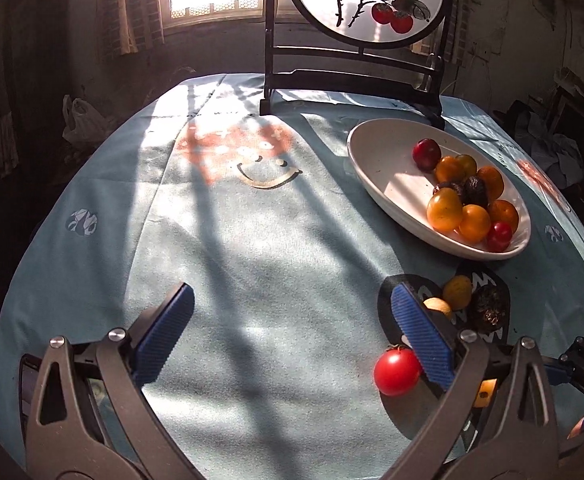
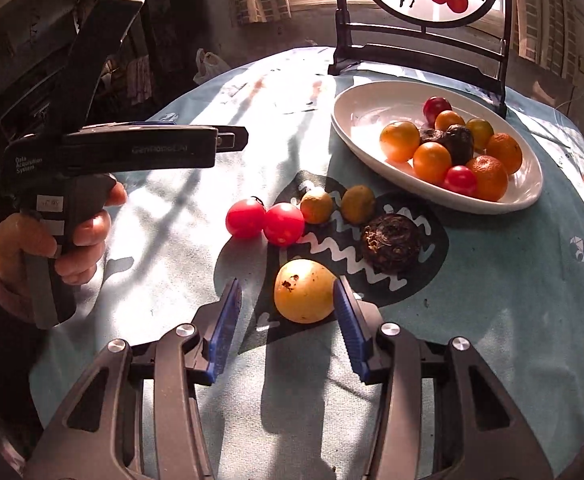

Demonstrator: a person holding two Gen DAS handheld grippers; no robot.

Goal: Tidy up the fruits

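A white oval dish (image 1: 376, 184) (image 2: 356, 128) at the back right holds several orange, red and dark fruits. On the blue cloth in front of it lie two red tomatoes (image 2: 246, 218), two small yellow-green fruits (image 2: 316, 206), a dark wrinkled fruit (image 2: 392, 244) and a large yellow fruit (image 2: 304, 292). My right gripper (image 2: 286, 284) is open. The yellow fruit sits between its tips, against the right pad and apart from the left one. My left gripper (image 1: 292, 292) is wide open over bare cloth, with one red tomato (image 1: 398, 372) just inside its right finger.
A dark wooden stand with a round painted screen (image 1: 352, 72) (image 2: 420, 52) rises at the table's far edge, behind the dish. A hand (image 2: 52, 240) holds the left gripper at the left of the right wrist view. The round table drops off into a dim room.
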